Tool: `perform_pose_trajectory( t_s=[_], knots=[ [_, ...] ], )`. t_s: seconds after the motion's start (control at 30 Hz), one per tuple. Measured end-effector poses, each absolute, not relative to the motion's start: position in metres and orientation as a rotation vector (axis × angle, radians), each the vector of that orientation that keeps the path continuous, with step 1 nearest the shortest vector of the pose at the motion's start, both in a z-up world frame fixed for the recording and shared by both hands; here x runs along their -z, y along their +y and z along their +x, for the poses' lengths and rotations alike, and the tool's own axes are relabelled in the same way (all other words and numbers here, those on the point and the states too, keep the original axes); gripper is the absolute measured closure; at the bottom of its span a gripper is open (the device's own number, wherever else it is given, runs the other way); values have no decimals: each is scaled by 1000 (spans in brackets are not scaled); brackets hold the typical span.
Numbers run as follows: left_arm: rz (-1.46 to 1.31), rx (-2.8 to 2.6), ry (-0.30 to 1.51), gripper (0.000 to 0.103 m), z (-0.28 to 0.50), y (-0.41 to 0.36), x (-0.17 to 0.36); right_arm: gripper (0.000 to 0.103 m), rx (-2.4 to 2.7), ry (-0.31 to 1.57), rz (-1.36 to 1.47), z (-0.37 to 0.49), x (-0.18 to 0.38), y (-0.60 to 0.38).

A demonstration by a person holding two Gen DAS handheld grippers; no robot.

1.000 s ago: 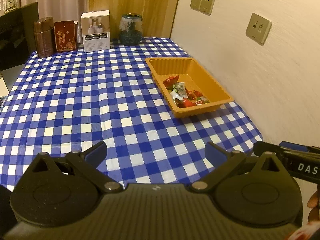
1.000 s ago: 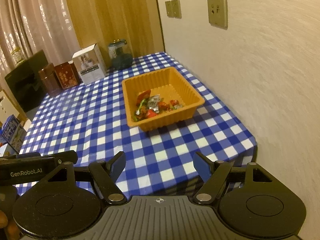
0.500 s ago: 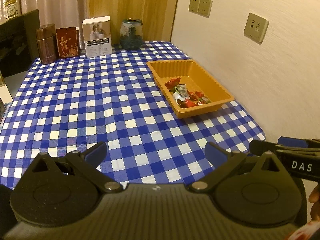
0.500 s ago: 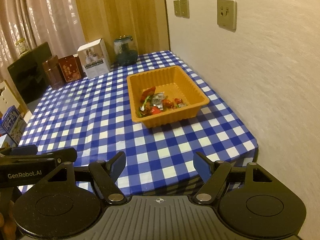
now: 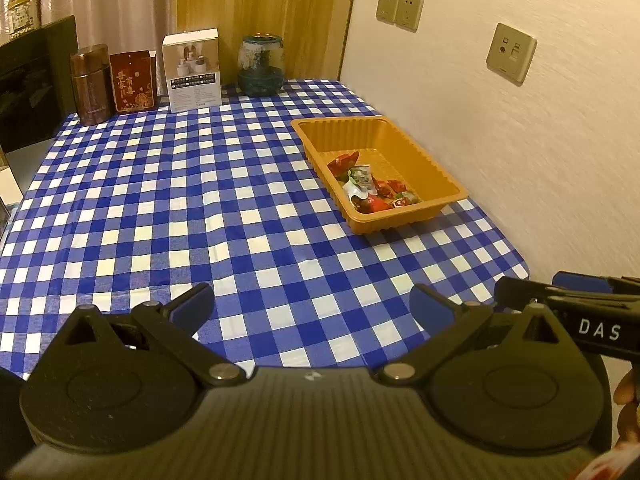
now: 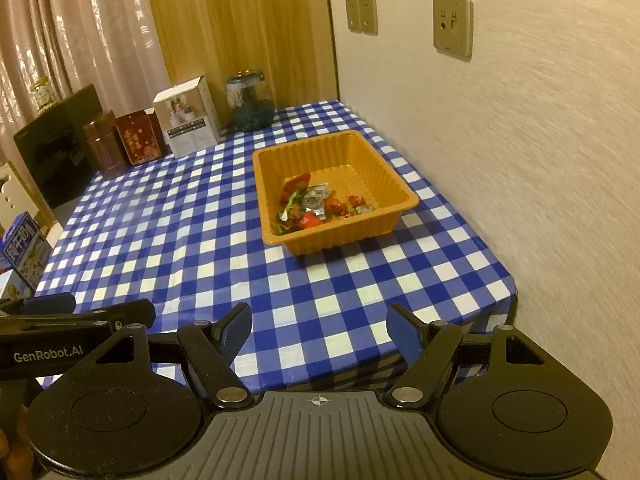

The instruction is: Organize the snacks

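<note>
An orange plastic tray [image 5: 385, 147] [image 6: 345, 159] sits on the blue checked tablecloth near the right wall. Several wrapped snacks [image 5: 368, 189] [image 6: 316, 205], mostly red with some silver and green, lie heaped in its near half. My left gripper [image 5: 310, 301] is open with nothing between its fingers, held over the table's near edge, well short of the tray. My right gripper [image 6: 320, 321] is also open and holds nothing, at the near right corner of the table. Each gripper shows at the edge of the other's view: the right gripper [image 5: 560, 297], the left gripper [image 6: 80, 317].
Along the table's far edge stand a brown canister [image 5: 91, 84], a red box [image 5: 133, 81], a white box [image 5: 193, 70] and a glass jar [image 5: 260, 66]. The wall [image 5: 520, 140] runs close along the table's right side. A milk carton [image 6: 24, 248] stands off the left edge.
Both views have shifted only slightly. The grippers stay open and the tray and snacks lie as before.
</note>
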State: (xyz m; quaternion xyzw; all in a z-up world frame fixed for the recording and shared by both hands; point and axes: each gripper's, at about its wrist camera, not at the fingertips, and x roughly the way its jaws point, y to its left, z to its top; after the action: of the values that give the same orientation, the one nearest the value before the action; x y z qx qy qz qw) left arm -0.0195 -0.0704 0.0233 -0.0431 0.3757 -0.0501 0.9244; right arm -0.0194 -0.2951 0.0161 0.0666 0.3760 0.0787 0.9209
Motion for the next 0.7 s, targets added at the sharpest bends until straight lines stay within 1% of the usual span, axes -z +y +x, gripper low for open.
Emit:
perform_pose_trajectory(
  t_s=[0.7],
  knots=[
    [-86,108,773,0,-20,-70,-22,29,-155,771,141,-18,-18,-295]
  ],
)
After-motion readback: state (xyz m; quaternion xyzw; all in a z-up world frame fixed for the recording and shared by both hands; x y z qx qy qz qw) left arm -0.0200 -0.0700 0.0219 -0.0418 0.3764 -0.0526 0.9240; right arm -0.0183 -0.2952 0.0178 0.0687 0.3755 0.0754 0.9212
